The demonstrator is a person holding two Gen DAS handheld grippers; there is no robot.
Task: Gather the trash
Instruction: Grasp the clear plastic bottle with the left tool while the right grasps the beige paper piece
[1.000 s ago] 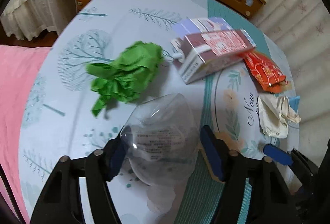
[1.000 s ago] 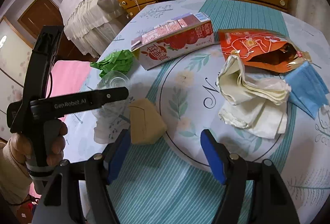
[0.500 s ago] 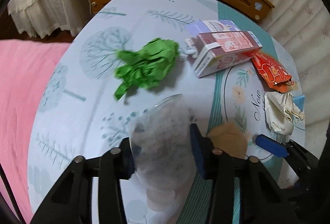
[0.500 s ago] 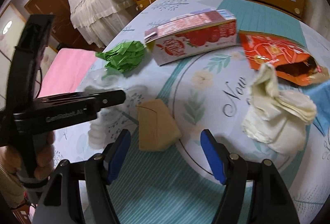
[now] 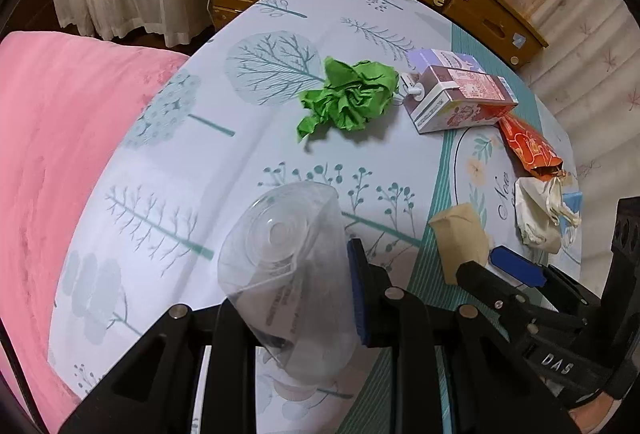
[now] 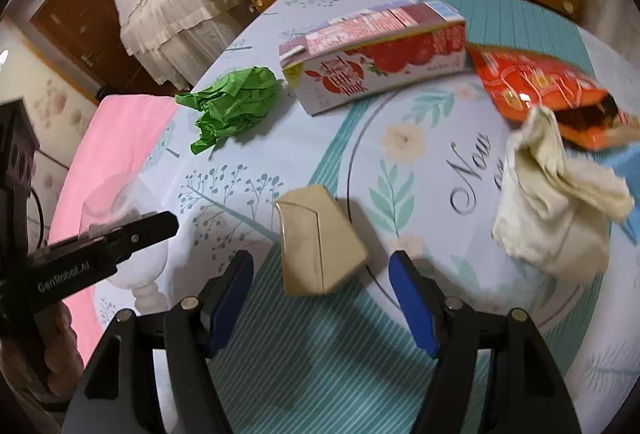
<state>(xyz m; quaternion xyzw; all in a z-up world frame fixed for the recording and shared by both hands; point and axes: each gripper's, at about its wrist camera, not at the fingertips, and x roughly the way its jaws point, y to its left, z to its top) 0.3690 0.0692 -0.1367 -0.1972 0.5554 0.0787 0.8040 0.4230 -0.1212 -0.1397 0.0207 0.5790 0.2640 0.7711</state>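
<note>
Left gripper (image 5: 296,286): fingers clamped on the clear plastic bottle (image 5: 288,258), which looks squashed between the pads and lifted off the table (image 5: 192,170); its base faces forward, toward the far edge.
Right gripper (image 6: 322,298): fingers wide apart and holding nothing; it hovers low over the near edge of the table with the tan paper packet (image 6: 320,242) lying between the two pads, touched by neither as far as I can tell.
Green crumpled paper (image 5: 350,98): on the cloth toward the far edge; just beside the spout end of the juice carton (image 5: 460,96), which lies on its side.
Orange snack bag (image 6: 544,90): open mouth toward the table's right edge; its far end touches or slips under the carton.
Cream crumpled cloth (image 6: 556,206): near the right edge; overlapping the snack bag's mouth and a blue mask (image 6: 626,166) that peeks out at the rim.
Bin or bag for the trash: none in view; I cannot say where the pieces are meant to go.
Progress: early, by my judgement; one piece is in hand, the packet looks next in line; carton, green paper, snack bag, cloth and mask all lie untouched.
</note>
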